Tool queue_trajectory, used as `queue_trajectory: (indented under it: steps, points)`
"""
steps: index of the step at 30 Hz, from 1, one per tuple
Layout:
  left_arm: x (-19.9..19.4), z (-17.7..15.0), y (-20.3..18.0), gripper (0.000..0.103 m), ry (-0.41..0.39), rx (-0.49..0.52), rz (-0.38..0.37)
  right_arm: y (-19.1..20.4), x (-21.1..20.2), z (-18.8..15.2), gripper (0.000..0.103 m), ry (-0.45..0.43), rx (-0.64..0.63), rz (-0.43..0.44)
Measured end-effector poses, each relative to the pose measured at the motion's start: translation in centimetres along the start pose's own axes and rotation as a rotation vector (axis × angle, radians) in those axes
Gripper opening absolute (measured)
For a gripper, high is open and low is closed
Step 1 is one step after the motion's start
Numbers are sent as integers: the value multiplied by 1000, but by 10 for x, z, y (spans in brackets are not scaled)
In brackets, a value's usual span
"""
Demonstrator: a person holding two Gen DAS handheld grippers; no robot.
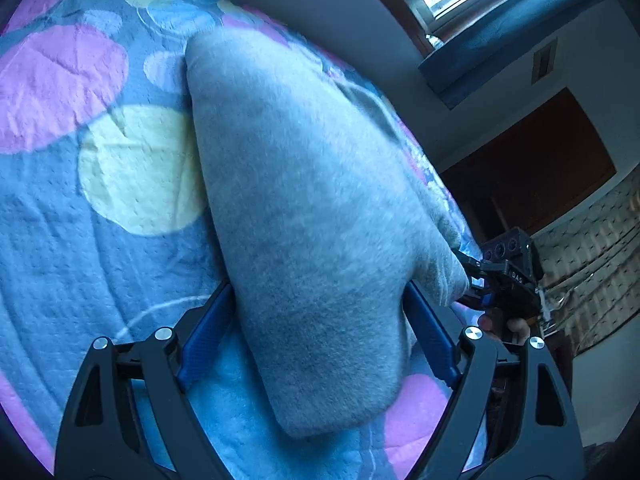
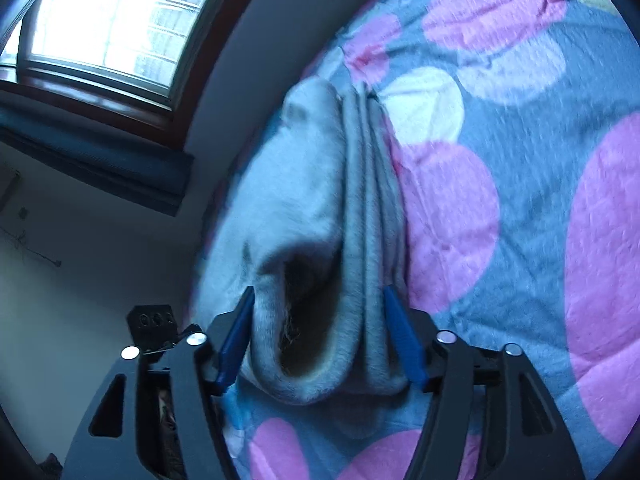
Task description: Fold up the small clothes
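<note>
A grey fleecy garment (image 1: 304, 200), folded into a long thick bundle, lies on the quilt. My left gripper (image 1: 318, 286) stands wide open astride its near end, with the cloth filling the gap between the blue pads (image 1: 208, 336). My right gripper (image 2: 318, 290) is open around the other end, where the stacked folded layers and a gaping hem of the garment (image 2: 360, 208) sit between its pads without being squeezed. In the left wrist view the right gripper (image 1: 474, 276) shows at the garment's right edge, held by a hand (image 1: 516, 326).
The bed is covered by a blue quilt (image 1: 100, 240) with pink, yellow and pale circles. Its edge runs along a white wall (image 2: 100, 240). A window (image 2: 112, 24) with a dark sill is above, and a dark wooden cabinet (image 1: 532, 164) stands beyond the bed.
</note>
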State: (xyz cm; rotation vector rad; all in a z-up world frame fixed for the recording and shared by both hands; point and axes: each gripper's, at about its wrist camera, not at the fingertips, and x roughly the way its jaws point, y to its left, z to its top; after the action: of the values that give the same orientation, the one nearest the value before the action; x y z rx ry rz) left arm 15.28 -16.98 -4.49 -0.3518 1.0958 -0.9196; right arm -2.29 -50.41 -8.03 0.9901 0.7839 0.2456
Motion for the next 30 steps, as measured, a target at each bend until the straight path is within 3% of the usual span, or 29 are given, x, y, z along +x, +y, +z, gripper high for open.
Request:
queue_trajectory:
  steps: [3,8,11,15,18,23,26,30]
  points:
    - [-11,15,4,92,-35,11,-3,7,4,17,72,-7,-14,-9]
    - [12,37,24,92,18,-76,-50,6,42,41,75,59,-20,-66]
    - [30,46,42,94,46,-152,-100,-3,62,52,80,79,5,-39]
    - [41,57,41,95,46,-121,-93,-11,76,64,83,90,41,40]
    - [48,60,41,95,63,-113,-86,-2,84,61,81,106,-31,19]
    - [47,59,34,80,57,-91,-61,26,96,52,54,103,-148,-88]
    - [38,59,30,68,33,-78,-58,48,93,50,45,64,-189,-85]
    - [27,65,24,60,2,-54,-65,78,92,49,41,21,-225,-49]
